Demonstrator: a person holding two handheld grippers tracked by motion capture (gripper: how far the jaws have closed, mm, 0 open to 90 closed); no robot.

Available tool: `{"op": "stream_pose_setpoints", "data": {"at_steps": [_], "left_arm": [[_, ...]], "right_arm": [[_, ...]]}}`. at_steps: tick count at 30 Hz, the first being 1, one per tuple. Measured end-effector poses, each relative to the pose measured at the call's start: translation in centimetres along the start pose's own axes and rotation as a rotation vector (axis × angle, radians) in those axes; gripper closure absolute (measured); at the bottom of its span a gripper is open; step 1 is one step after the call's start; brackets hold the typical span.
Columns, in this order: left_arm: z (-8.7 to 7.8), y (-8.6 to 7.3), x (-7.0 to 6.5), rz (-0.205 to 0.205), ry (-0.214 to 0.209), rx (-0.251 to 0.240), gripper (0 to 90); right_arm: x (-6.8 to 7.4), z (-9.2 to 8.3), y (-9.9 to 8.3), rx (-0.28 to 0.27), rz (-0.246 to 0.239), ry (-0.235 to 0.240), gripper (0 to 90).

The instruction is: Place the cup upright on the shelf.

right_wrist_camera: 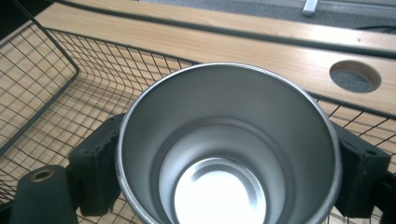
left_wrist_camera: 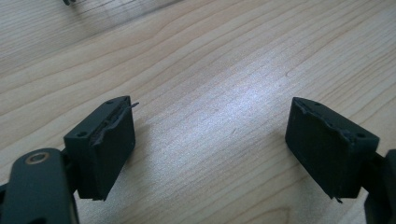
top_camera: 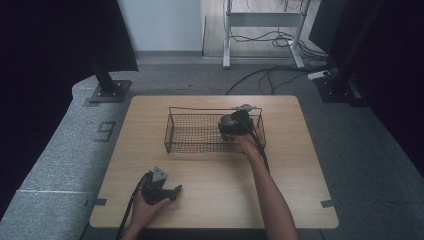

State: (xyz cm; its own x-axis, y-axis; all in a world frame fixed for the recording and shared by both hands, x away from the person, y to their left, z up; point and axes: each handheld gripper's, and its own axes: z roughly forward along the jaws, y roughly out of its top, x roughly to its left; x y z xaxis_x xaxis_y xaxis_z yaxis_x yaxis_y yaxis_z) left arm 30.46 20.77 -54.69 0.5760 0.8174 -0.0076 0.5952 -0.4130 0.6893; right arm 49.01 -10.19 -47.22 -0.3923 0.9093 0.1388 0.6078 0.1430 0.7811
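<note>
While the table [top_camera: 210, 175] holds a wire basket [top_camera: 192, 134], the right hand-held gripper [top_camera: 231, 126] grips a steel cup [right_wrist_camera: 229, 154] over it, jaws snug on both sides. Next, I think: lower the cup, let go. The left hand-held gripper [left_wrist_camera: 210, 144] rests wide open, empty.

The person's left hand [top_camera: 145, 207] comes in from the bottom edge of the high view and holds the black left gripper [top_camera: 176, 190], which has a grey three-cornered plate on top. This gripper lies low and about level, pointing to the right of that view. In the left gripper view its two black jaws stand wide apart, with nothing between them.

The right forearm [top_camera: 272, 200] is bare and stretches forward, up the high view. The right hand [top_camera: 246, 142] holds the black right gripper [right_wrist_camera: 224, 172]. In the right gripper view its jaws press from both sides on a round object.
</note>
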Motion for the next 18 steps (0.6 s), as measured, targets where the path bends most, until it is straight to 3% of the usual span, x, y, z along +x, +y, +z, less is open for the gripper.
{"op": "stream_pose_setpoints", "data": {"at_steps": [18], "left_arm": [[0.00,0.00,0.00,0.000,0.000,0.000,15.9]], "right_arm": [[0.21,1.02,-0.58,0.040,-0.018,-0.012,13.8]]}}
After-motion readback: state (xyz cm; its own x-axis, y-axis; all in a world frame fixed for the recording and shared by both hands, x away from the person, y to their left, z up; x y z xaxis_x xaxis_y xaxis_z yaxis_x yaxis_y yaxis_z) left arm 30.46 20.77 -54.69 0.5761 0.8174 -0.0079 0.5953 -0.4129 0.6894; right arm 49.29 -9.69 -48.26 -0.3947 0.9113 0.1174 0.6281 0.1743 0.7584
